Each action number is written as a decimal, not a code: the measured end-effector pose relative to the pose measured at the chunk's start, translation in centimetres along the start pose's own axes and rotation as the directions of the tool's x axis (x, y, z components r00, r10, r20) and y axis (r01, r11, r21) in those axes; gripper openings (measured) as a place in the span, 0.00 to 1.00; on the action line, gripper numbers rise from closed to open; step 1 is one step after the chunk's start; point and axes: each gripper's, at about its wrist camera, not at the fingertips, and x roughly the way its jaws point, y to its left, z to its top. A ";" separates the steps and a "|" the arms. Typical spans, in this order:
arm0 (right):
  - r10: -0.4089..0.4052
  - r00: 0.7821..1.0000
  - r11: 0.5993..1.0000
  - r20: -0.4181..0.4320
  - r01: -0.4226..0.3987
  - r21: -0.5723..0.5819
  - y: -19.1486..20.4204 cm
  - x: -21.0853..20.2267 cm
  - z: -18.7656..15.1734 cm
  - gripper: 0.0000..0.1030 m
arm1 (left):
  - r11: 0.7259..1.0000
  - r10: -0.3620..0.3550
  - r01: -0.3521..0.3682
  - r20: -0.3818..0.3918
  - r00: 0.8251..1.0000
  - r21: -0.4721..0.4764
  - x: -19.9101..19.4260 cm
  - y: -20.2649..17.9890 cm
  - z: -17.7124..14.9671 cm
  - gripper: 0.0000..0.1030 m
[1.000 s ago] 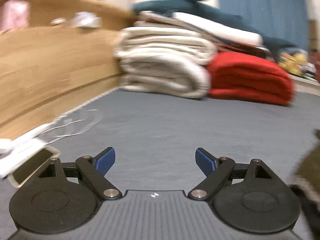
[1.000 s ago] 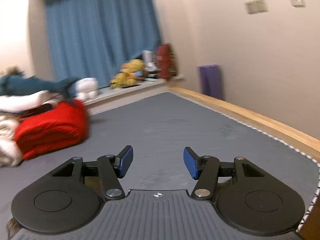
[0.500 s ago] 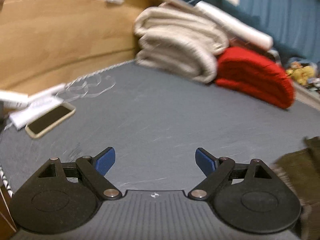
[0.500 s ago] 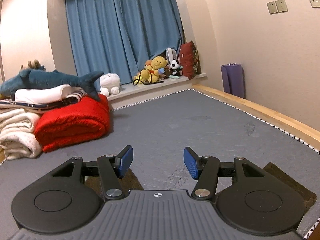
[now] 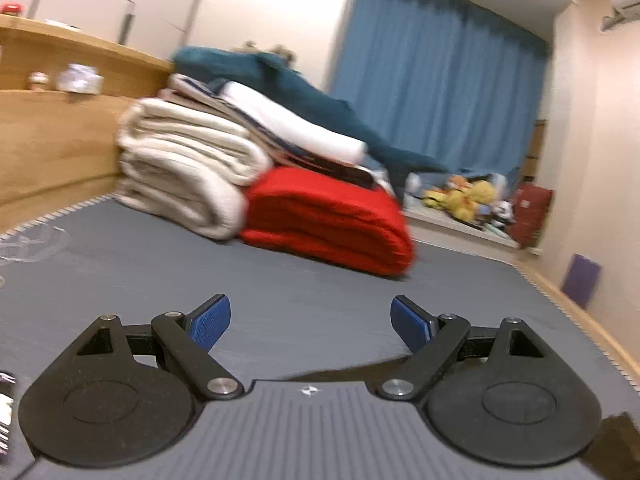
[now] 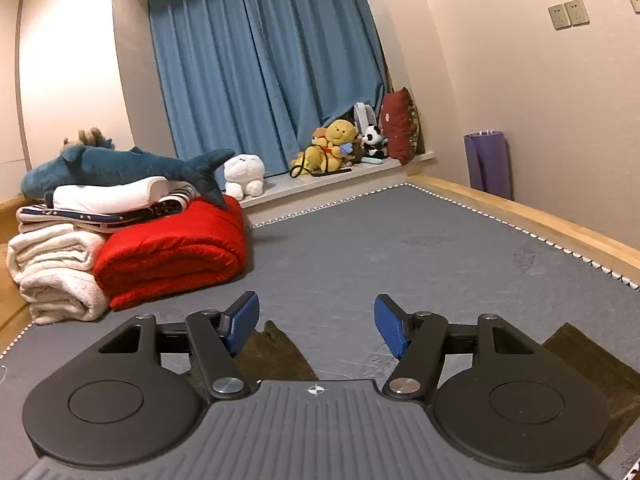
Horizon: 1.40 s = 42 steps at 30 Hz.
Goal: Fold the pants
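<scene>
The dark brown pants [image 6: 280, 352] lie flat on the grey mattress [image 6: 400, 248], mostly hidden under my right gripper's body; another part shows at the right [image 6: 588, 356]. My right gripper [image 6: 316, 320] is open and empty just above them. In the left wrist view a dark strip of the pants [image 5: 344, 370] shows just past my tool's body, and a corner shows at lower right [image 5: 616, 440]. My left gripper [image 5: 310, 322] is open and empty, low over the mattress [image 5: 280, 280].
A stack of cream blankets [image 5: 188, 168], a red blanket [image 5: 328, 220] and a blue shark plush [image 6: 120, 168] sits at the mattress's far end. Wooden bed frame [image 6: 540, 220] runs along the right. Plush toys [image 6: 336, 148] line the window ledge below blue curtains. A purple mat [image 6: 488, 164] leans on the wall.
The left gripper has swung right, away from the phone and headboard, and now faces the blankets and curtain. The right gripper has tipped down slightly, showing more of the pants. Both stay open.
</scene>
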 end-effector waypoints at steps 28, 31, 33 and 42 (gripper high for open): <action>-0.038 0.939 0.987 -0.342 -0.018 -0.157 2.0 22.7 -8.2 0.52 | 0.981 -0.179 0.191 -0.492 0.852 -0.025 22.6 -13.9 -9.9 0.32; -0.059 0.914 0.983 -0.402 -0.017 -0.183 2.2 26.4 -10.2 0.64 | 0.986 -0.163 0.160 -0.516 0.841 -0.050 23.8 -12.9 -9.9 0.33; -0.069 0.893 0.986 -0.445 -0.005 -0.164 2.0 28.4 -11.5 0.68 | 0.987 -0.158 0.145 -0.521 0.839 -0.065 24.2 -12.3 -9.9 0.34; -0.003 0.880 0.946 -0.475 -0.151 -0.285 4.3 30.6 -13.9 0.15 | 0.990 -0.142 0.130 -0.535 0.833 -0.061 24.2 -11.4 -10.2 0.34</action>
